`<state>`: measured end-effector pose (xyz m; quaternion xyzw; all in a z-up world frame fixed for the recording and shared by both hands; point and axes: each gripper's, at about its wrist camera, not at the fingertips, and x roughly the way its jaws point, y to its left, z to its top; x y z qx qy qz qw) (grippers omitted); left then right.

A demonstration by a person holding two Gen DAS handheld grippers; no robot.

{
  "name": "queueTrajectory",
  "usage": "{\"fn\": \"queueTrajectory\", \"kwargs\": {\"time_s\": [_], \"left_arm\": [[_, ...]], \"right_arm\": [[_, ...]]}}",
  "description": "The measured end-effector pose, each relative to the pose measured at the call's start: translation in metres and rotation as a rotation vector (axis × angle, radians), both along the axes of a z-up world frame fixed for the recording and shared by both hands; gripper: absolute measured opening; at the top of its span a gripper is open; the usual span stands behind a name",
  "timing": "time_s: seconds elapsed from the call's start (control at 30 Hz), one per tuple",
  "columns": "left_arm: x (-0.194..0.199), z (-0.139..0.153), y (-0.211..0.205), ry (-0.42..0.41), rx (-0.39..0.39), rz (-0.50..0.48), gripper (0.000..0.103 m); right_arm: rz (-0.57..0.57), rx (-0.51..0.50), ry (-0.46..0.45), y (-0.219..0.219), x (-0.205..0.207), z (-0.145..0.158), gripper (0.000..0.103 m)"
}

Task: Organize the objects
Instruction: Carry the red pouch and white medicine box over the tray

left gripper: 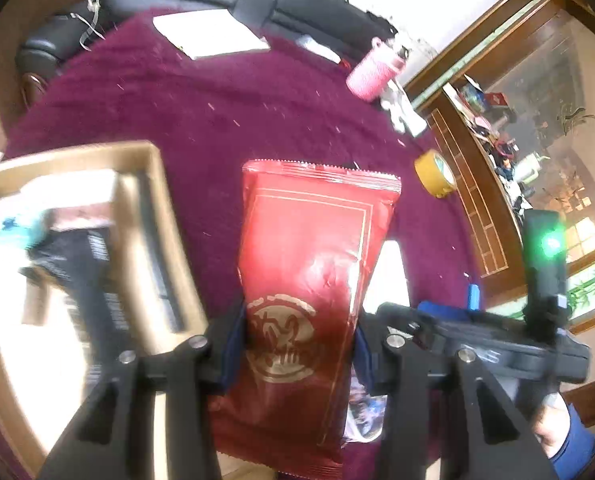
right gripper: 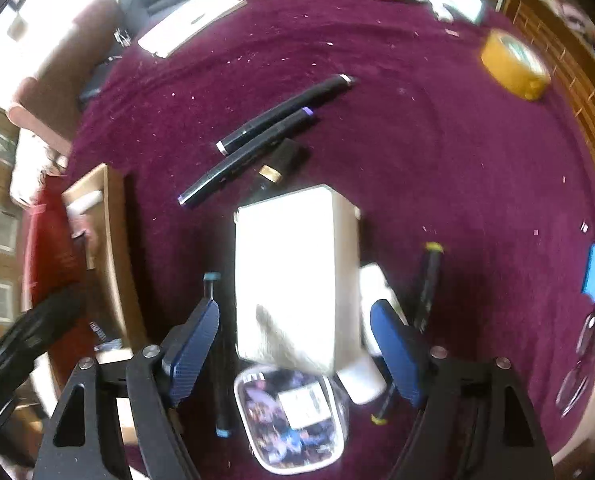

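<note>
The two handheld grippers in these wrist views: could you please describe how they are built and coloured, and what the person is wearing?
Both the left gripper and the right gripper have matte black angular arms with triangular cut-outs and round silver bolts at the joints. The jaws carry dark blue ribbed pads. The left wrist view shows the right gripper's black body with a glowing green light, and a blue sleeve.

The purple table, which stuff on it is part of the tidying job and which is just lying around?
Part of the job: red packet in the left gripper, cardboard box, white box, markers.
Lying about: tape roll, pink bottle.
</note>
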<state>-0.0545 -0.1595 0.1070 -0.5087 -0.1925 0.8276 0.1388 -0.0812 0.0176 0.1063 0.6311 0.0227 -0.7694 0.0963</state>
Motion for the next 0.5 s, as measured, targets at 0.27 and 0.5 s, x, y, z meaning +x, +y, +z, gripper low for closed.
{"fn": "queueTrajectory", "kwargs": {"time_s": [0.27, 0.5], "left_arm": [[0.022, 0.01, -0.047, 0.024, -0.024, 0.07, 0.044], [0.039, 0.01, -0.082, 0.021, -0.018, 0.129, 0.044]], "right_arm": [[0.018, 0.244, 0.004, -0.03, -0.007, -0.037, 0.083], [-0.01, 0.216, 0.039, -0.017, -0.006, -0.031, 0.079]]}}
